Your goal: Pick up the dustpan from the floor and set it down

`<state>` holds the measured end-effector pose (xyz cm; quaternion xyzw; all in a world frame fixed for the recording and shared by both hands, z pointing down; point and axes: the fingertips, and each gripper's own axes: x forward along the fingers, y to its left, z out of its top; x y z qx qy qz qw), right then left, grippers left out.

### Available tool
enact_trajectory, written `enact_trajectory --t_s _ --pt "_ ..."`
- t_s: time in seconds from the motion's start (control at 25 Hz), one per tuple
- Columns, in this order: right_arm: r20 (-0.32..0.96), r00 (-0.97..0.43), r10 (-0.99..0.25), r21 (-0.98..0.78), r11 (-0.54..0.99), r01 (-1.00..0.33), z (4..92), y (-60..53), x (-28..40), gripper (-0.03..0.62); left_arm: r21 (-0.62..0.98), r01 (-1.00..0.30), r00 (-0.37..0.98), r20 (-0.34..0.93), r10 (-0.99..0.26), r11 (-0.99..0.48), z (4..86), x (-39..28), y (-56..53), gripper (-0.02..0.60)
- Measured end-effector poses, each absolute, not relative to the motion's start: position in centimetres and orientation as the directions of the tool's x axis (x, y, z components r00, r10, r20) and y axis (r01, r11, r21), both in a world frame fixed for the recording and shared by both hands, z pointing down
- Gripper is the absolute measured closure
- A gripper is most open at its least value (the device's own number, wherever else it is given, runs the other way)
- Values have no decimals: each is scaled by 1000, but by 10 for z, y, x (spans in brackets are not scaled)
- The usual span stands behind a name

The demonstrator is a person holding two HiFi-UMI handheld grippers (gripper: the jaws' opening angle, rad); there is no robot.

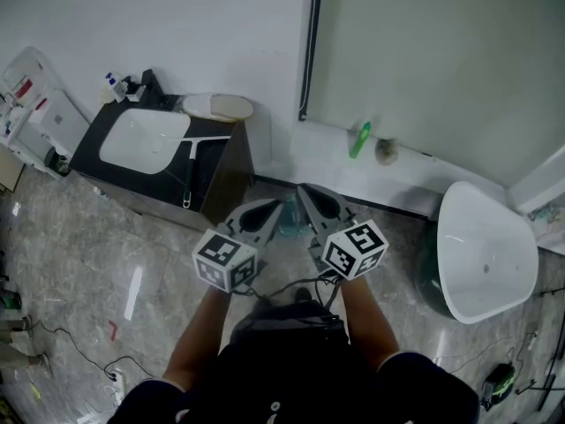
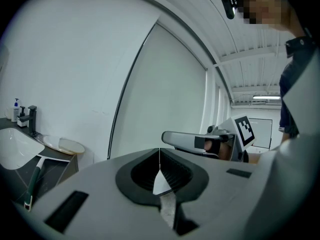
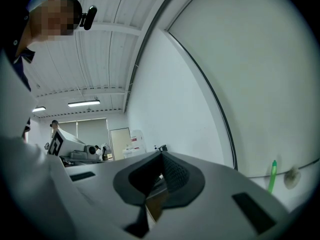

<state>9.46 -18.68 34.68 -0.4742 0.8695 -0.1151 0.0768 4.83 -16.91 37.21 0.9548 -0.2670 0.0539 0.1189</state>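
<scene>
Both grippers are held close in front of the person, side by side, pointing at the white wall. My left gripper point(image 1: 275, 207) point(image 2: 160, 156) has its jaws closed together with nothing between them. My right gripper point(image 1: 307, 193) point(image 3: 161, 157) is likewise shut and empty; its jaw also shows in the left gripper view. A small teal shape point(image 1: 289, 228) shows on the floor between and below the two grippers, mostly hidden; I cannot tell whether it is the dustpan. No dustpan is plainly visible in either gripper view.
A dark cabinet point(image 1: 225, 179) with a white sink point(image 1: 146, 140) stands at the left, with a squeegee point(image 1: 189, 173), a white dish point(image 1: 218, 106) and bottles on it. A green item point(image 1: 360, 140) leans on the wall ledge. A white basin point(image 1: 485, 250) stands right. Cables lie on the marble floor.
</scene>
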Motion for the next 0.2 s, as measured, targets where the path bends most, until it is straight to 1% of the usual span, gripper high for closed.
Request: enact_trajectory --t_s 0.2 --pt "-36 -541 -840 -270 530 -804 341 -187 96 588 191 -523 851 162 -499 -830 373 49 -170 568"
